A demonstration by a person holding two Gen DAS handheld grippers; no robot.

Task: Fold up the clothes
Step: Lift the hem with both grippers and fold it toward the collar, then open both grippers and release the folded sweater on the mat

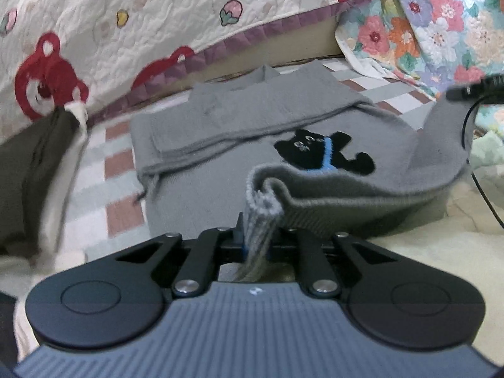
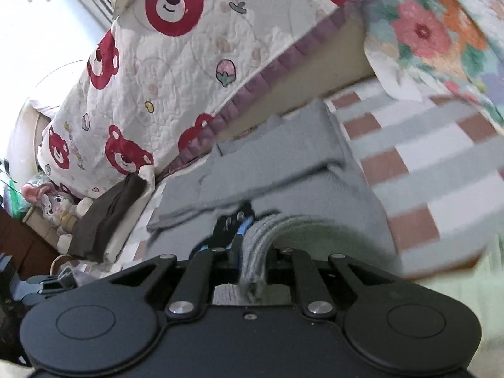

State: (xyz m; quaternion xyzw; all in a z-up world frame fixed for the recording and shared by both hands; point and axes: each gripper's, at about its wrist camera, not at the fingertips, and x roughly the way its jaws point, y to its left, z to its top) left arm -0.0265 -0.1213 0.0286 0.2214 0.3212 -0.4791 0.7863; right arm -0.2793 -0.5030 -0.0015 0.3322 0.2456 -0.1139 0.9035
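Observation:
A grey knit sweater (image 1: 201, 157) with a black cat patch (image 1: 324, 154) lies on the checked bed cover, its sleeves folded across the chest. My left gripper (image 1: 256, 233) is shut on the ribbed hem (image 1: 261, 217) and holds it lifted over the body. My right gripper (image 2: 252, 252) is shut on the other end of the hem (image 2: 255, 245); the sweater (image 2: 283, 163) spreads beyond it. The right gripper's tip also shows in the left wrist view (image 1: 472, 89), holding the hem up at the right.
A bear-print quilt (image 1: 126, 31) hangs along the back. A floral quilt (image 1: 441, 25) lies at the back right. A folded dark brown garment (image 1: 34, 170) sits on the left. The checked cover (image 2: 425, 157) extends right. Plush toys (image 2: 56, 208) lie far left.

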